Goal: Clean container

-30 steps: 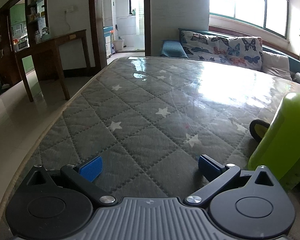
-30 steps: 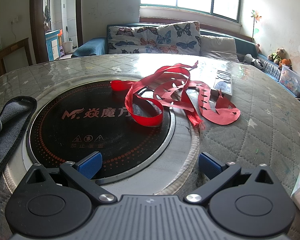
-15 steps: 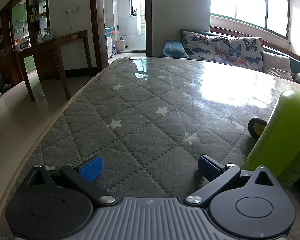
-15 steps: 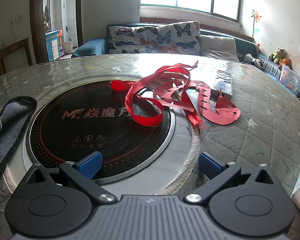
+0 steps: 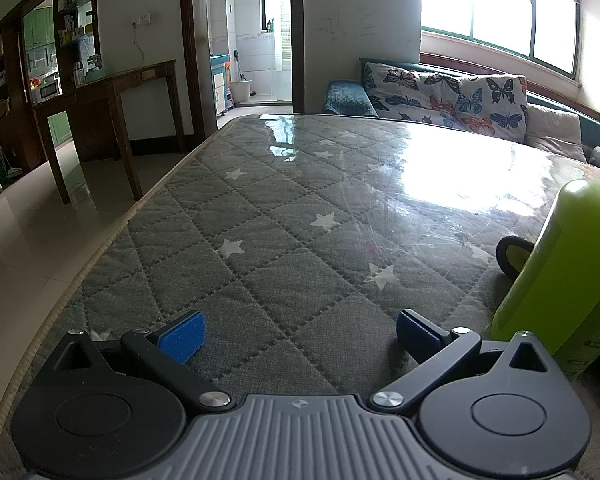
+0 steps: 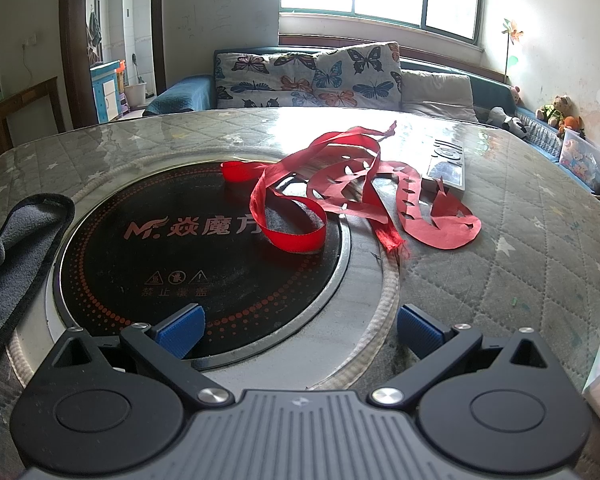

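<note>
A lime-green bottle (image 5: 560,272) stands at the right edge of the left wrist view, just right of my open left gripper (image 5: 298,334), which holds nothing. In the right wrist view my right gripper (image 6: 298,328) is open and empty over the near rim of a round black induction cooktop (image 6: 180,248) set into the table. Red ribbon and cut red paper (image 6: 352,192) lie across the cooktop's far right side. A grey cloth (image 6: 12,256) lies at the left, beside the cooktop.
The table is covered in grey quilted star fabric under clear plastic (image 5: 284,216). A remote control (image 6: 448,164) lies beyond the ribbon. A butterfly-print sofa (image 6: 308,76) stands behind the table. The table's left edge drops to tiled floor (image 5: 32,240).
The left gripper has drifted slightly, so the green bottle sits a little differently at the right edge. The right gripper's view is unchanged.
</note>
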